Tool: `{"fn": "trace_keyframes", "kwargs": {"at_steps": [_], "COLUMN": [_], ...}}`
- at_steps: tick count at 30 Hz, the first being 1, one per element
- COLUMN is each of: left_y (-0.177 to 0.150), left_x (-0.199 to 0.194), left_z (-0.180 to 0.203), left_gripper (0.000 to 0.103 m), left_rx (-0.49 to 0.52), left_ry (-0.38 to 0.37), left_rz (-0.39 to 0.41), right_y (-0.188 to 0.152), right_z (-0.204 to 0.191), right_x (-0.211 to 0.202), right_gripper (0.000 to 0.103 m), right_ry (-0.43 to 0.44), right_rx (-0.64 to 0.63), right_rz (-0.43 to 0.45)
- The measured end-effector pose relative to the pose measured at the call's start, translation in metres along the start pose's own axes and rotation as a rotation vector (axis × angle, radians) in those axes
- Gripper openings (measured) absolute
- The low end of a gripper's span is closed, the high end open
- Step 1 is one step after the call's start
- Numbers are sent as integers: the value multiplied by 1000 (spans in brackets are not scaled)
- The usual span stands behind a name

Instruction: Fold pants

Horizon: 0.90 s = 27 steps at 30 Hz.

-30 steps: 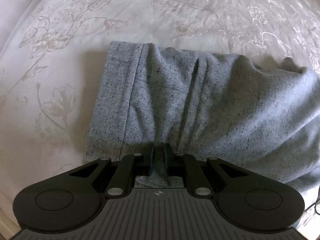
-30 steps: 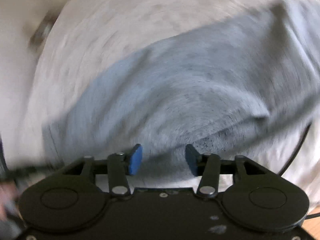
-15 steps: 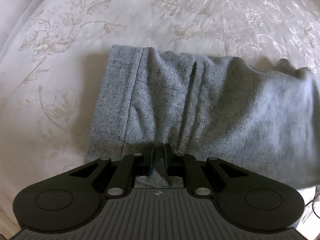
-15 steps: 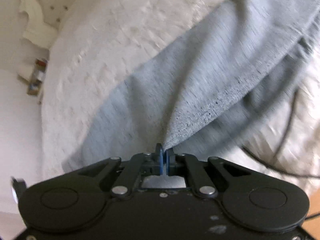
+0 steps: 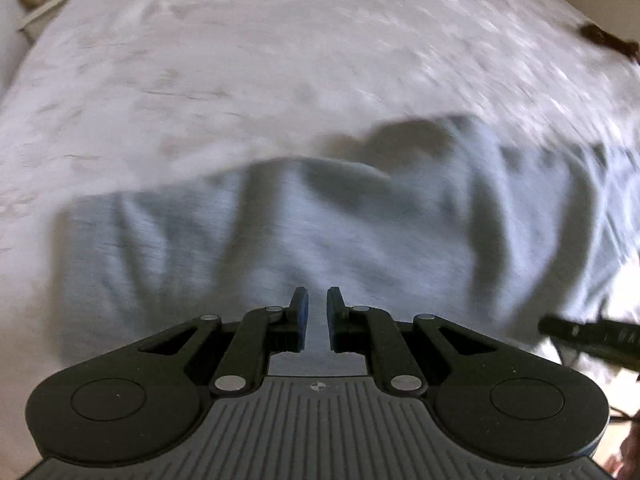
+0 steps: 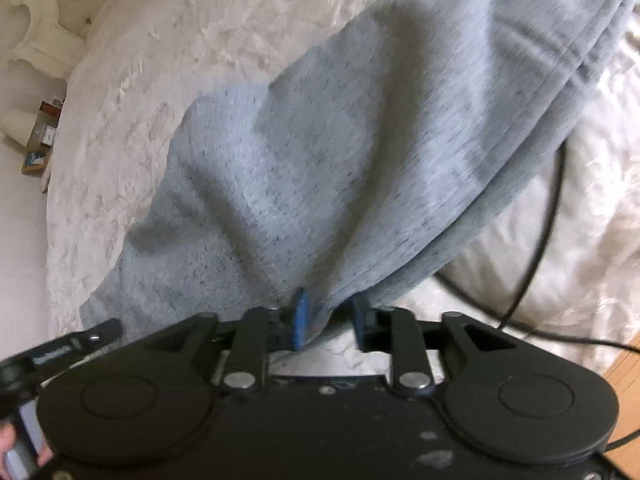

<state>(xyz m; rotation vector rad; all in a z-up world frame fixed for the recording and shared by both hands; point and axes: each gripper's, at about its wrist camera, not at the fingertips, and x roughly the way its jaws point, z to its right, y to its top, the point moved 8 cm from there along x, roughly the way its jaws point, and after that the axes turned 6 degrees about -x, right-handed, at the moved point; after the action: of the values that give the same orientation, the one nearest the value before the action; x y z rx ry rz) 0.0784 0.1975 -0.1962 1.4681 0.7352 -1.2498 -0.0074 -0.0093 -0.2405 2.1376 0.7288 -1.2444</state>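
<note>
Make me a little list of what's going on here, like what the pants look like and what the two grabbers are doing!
pants: grey pants, rumpled, lying on the bed
surface: white flowered bedspread
left gripper: open, narrow gap, nothing between the fingers, over the pants
right gripper: open, a bit of pants fabric between the blue pads
cable: black cable on the bedspread beside the pants
picture quality: left view blurred

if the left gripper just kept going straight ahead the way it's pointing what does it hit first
Most likely the crumpled grey knit pants, lying right ahead of the slightly open left gripper on the white embroidered bedspread. The frame is motion-blurred, so depth is uncertain.
</note>
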Motion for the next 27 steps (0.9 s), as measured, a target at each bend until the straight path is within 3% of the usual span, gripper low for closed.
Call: {"fn": "trace_keyframes", "kwargs": {"at_steps": [2,6,15,19,27], "left_y": [-11,-40,-29,-26,-36], "left_x": [8,36,22,28,40], "left_z": [10,9,22,35,40], "left_gripper": [11,11,11,11,11], "left_rx": [17,9,-124,-197,-256], "left_ry": [-8,66,148,160,265], "left_rz": [-31,-143,-84,-87,-110], "right_y": [4,27,114,144,157], "right_z": [11,45,179,217,233], "right_x": [-21,-49,-92,-87,-65], "right_gripper": [31,35,37,37,37], "right_ry": [-14,-77,-245,-249,-189], "right_rx": [-25,-76,41,83,90], "right_rz": [27,107,246,238,172]}}
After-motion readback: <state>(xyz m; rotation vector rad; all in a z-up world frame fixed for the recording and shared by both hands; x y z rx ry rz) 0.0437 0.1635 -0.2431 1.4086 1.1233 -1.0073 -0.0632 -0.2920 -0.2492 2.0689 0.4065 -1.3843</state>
